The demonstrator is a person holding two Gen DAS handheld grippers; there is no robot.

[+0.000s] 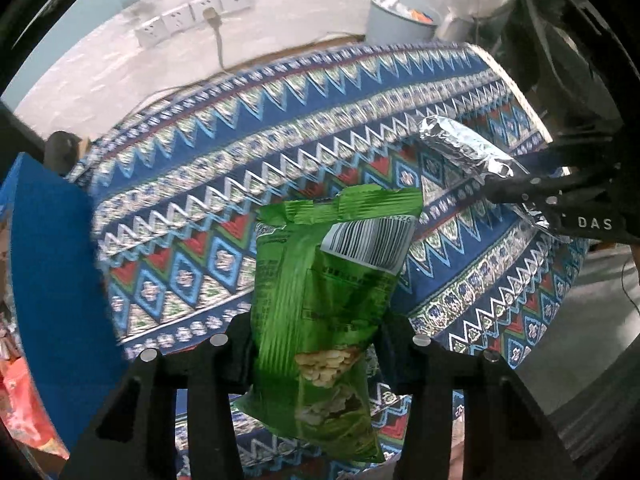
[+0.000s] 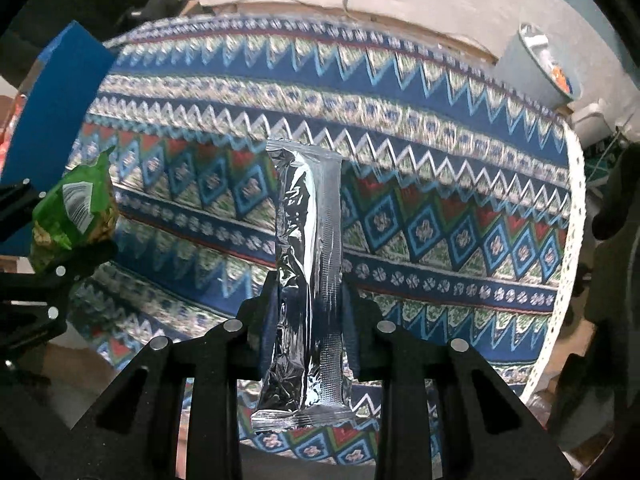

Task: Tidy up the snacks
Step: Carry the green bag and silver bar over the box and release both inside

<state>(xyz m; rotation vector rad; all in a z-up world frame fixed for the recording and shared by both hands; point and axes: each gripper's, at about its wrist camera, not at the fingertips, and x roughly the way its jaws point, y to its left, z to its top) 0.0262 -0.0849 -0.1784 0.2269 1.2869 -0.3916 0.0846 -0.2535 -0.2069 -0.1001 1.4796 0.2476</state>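
My left gripper (image 1: pixel 316 344) is shut on a green snack bag (image 1: pixel 328 280) with a barcode label, held above the patterned tablecloth (image 1: pixel 280 128). My right gripper (image 2: pixel 308 320) is shut on a long silver foil snack pack (image 2: pixel 308 264), also held above the cloth. In the left wrist view the silver pack (image 1: pixel 460 144) and the right gripper (image 1: pixel 516 192) show at the right. In the right wrist view the green bag (image 2: pixel 76 212) and the left gripper (image 2: pixel 44 256) show at the left.
A blue box (image 1: pixel 52 272) stands at the left, with red snack packs (image 1: pixel 24 404) beside it; the box also shows in the right wrist view (image 2: pixel 52 112). A grey bin (image 1: pixel 400 20) with rubbish stands beyond the table's far edge. Wall sockets (image 1: pixel 192 16) are behind.
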